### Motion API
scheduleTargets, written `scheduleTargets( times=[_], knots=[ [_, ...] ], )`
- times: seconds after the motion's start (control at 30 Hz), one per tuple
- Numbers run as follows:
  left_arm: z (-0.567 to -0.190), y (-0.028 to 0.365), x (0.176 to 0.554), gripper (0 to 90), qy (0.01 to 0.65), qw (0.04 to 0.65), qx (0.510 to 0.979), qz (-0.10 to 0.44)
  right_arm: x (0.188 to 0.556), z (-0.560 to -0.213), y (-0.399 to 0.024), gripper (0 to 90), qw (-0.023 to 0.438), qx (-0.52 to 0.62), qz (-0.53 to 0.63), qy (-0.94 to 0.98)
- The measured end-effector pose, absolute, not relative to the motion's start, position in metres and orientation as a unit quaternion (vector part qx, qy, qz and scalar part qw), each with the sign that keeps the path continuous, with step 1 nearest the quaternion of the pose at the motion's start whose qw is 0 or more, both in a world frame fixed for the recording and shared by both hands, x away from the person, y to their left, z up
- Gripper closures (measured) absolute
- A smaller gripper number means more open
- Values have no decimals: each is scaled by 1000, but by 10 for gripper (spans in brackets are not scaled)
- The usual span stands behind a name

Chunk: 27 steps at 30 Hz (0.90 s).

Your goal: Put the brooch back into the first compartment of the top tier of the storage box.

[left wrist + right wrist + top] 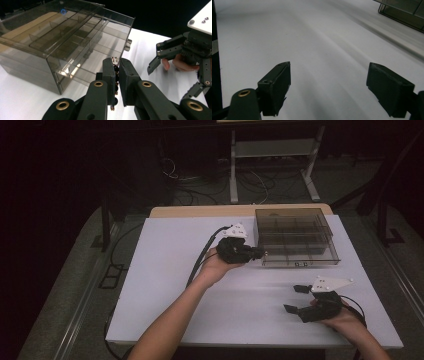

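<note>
Left tongs (pixel 115 75) clamping beaded chain (pixel 115 68), beside organizer box (pixel 62 45)

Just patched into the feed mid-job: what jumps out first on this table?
The smoky clear drawer box at the table's far right, one drawer slightly out. The left gripper hangs at its front, jaws shut on a small beaded metal piece. The right gripper rests near the front right edge, jaws wide open.

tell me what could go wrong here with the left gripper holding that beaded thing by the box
The left gripper pinches a thin beaded chain only edgewise, so it could slip out onto the table. The smoky plastic drawer box sits close ahead, so the gripper might knock it. The right gripper rests open and apart, steadying nothing.
</note>
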<state>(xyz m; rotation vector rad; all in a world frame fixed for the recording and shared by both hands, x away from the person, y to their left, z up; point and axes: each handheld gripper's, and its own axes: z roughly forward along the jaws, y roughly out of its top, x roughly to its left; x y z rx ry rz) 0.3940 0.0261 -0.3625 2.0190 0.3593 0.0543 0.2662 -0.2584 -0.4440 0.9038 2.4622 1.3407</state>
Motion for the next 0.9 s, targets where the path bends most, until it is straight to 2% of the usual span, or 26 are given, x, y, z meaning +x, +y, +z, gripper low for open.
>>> scheduleTargets(
  times=[0.5, 0.9],
  knots=[
    [-362, -6, 408, 824, 140, 515, 845, 22, 266, -444, -259, 191, 97, 307, 455, 831],
    [-371, -27, 420, 824, 144, 495, 856, 40, 266, -444, -259, 191, 98, 305, 456, 830]
  ],
)
